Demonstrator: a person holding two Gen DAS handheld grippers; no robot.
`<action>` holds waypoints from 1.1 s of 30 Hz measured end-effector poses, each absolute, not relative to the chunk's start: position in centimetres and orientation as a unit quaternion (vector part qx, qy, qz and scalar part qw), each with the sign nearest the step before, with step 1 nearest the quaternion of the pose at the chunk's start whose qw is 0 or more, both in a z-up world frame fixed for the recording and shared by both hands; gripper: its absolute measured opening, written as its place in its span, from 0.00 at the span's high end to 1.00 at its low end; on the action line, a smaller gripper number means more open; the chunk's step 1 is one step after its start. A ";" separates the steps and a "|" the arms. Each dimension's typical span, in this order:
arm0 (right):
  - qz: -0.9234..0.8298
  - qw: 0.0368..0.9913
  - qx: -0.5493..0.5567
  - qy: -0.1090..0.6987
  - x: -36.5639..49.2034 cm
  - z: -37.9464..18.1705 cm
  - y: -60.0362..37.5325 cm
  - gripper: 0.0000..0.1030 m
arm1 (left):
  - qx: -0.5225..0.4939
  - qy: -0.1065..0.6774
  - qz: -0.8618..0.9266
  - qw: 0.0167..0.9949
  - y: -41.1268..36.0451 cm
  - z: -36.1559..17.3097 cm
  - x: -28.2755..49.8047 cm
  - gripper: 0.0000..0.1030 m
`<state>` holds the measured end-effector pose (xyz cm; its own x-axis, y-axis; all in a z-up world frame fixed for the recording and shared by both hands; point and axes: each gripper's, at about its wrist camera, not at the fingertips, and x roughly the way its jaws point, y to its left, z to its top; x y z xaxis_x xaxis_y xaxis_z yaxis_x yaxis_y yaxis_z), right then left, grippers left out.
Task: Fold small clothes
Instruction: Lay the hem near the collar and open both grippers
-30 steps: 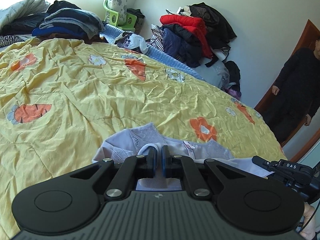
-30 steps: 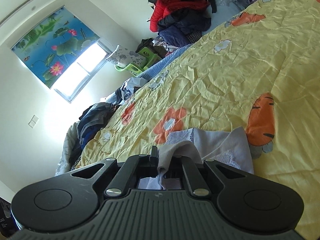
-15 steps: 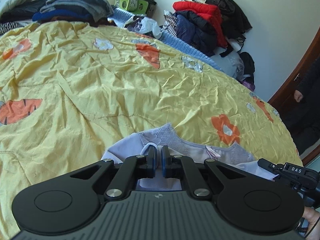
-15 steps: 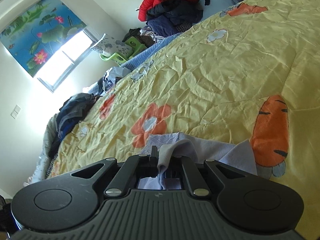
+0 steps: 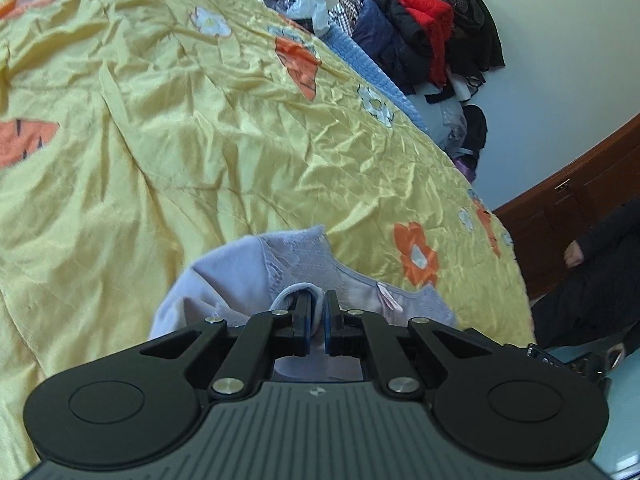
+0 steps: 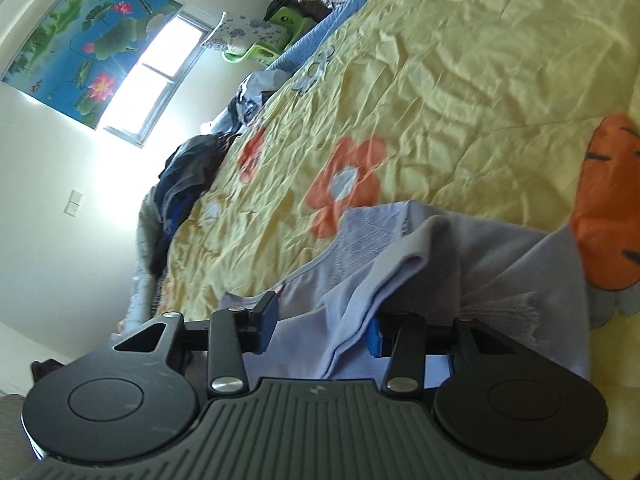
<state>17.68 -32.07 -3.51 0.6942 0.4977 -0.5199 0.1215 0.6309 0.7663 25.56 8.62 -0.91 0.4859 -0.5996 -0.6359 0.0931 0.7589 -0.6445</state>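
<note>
While the left gripper (image 5: pixel 316 314) is pinching a fold of the lilac garment (image 5: pixel 240 268) between its blue pads, jaws nearly touching, the right gripper (image 6: pixel 320 330) is standing partly open: its jaws have just been opening, and a loose fold of the same lilac garment (image 6: pixel 472 264) is draping between them, lying against the right-hand pad (image 6: pixel 374 338) without being squeezed. The garment is lying bunched on the yellow quilt (image 5: pixel 200 140), just ahead of both grippers. In the left wrist view its lace-trimmed edge is pointing away toward the far side of the bed, and its long axis is running across the picture from left to right, though the crumpling is making that hard to judge. The quilt is wrinkled and printed with orange flowers and carrots. Beyond it a heap of clothes (image 5: pixel 424 20) is piling against the pale wall, a person in dark clothing (image 5: pixel 600 280) is standing by a wooden door, and a window (image 6: pixel 156 76) is glowing under a lotus-print blind (image 6: pixel 84 36).
</note>
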 end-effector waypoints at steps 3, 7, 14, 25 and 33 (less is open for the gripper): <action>0.126 0.808 0.437 0.374 18.5 -3.7 -32.1 0.55 | -0.292 0.461 -0.211 0.811 8.7 -0.9 26.1 0.94; 0.121 0.808 0.454 0.355 20.3 -3.6 -32.4 0.53 | -0.321 0.440 -0.175 0.820 9.0 -0.8 27.4 0.94; 0.091 0.829 0.469 0.292 21.4 -3.4 -33.1 0.46 | -0.325 0.409 -0.125 0.843 9.8 -0.3 27.2 0.94; 0.223 0.840 0.290 0.401 21.8 -2.0 -25.6 0.42 | -0.198 0.323 -0.103 0.920 7.4 3.8 22.4 0.93; 0.235 0.856 0.211 0.409 24.6 -1.9 -17.3 0.41 | -0.173 0.362 -0.119 0.908 6.8 3.5 22.1 0.92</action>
<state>24.56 -17.30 -1.93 0.5552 0.5748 -0.6012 -0.2294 0.8006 0.5536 22.05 6.85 3.53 0.7103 -0.3412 -0.6157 0.0910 0.9118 -0.4003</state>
